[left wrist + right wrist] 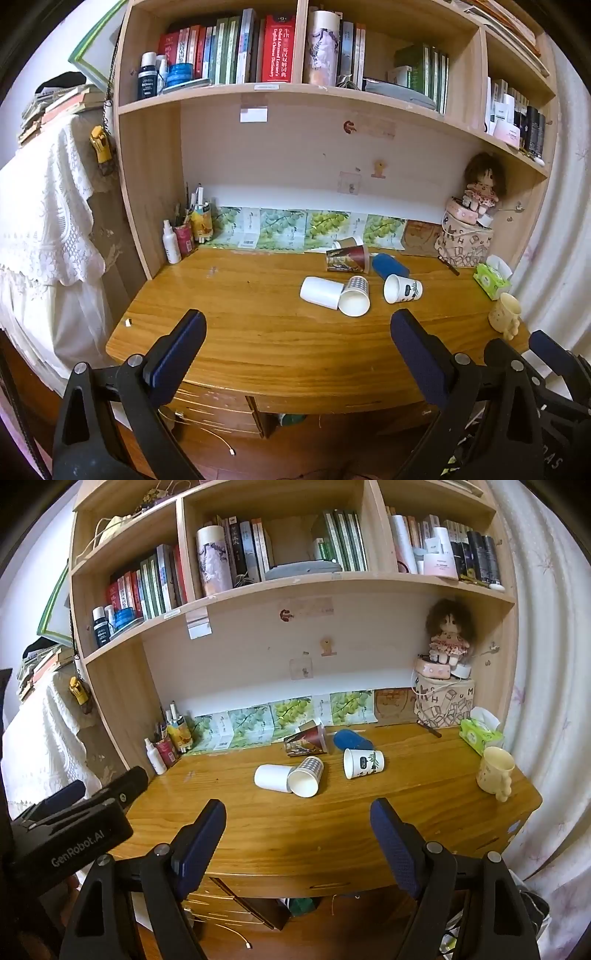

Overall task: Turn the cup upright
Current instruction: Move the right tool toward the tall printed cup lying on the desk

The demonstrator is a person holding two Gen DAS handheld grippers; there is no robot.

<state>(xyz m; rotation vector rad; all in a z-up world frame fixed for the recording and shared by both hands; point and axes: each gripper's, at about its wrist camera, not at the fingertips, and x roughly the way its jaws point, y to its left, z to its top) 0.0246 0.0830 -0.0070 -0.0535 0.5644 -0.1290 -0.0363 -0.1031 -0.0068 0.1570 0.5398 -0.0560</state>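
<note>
Cups (364, 763) lay sideways mid-frame, beyond both grippers | nearest right gripper (298, 823), mouth facing left | left gripper (298, 334) and right both wide, empty

Wooden desk (332, 834) under a bookshelf (295, 587) packed with books. Rag doll (448, 635) seated on a patterned box (443, 701) at right rear. Green tissue pack (480, 734) near the right edge. White spray bottle (171, 243) beside a pen holder (201, 221) in left rear corner.
</note>
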